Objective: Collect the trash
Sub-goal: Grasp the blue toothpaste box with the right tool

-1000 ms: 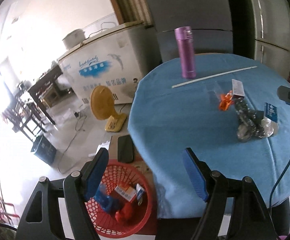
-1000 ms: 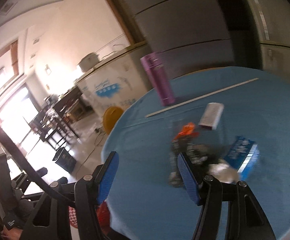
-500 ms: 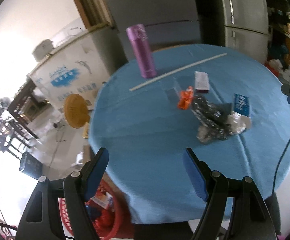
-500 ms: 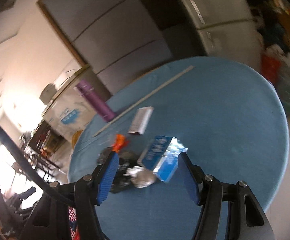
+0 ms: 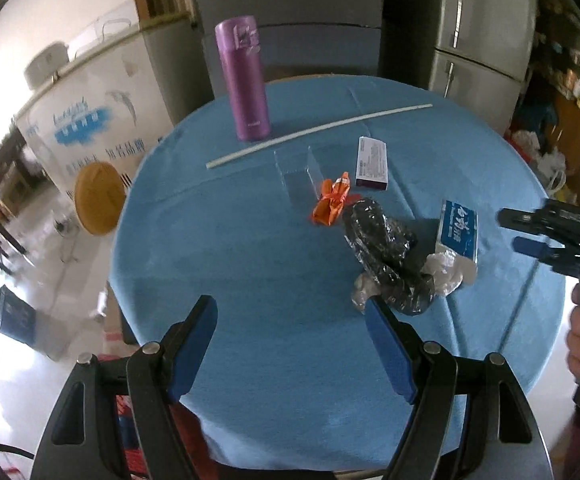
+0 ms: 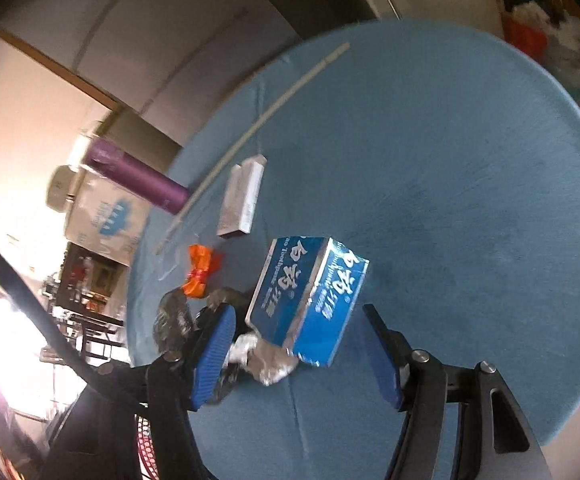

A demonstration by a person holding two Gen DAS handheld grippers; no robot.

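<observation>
Trash is lying clustered on the blue table point(image 5: 249, 264): a blue toothpaste box point(image 6: 310, 300) beside crumpled foil point(image 6: 267, 362), with black wrap point(image 5: 386, 252) just past it. Right gripper point(image 6: 302, 354) is straddling the box, untouching; left gripper point(image 5: 290, 352) is hovering wide, empty.

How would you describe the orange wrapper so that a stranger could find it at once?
Look at the round table with the blue cloth. Near its middle lies a cluster of trash, between the purple bottle and the blue toothpaste box. The orange wrapper is the only bright orange piece, crumpled, beside the black plastic bag.
</observation>
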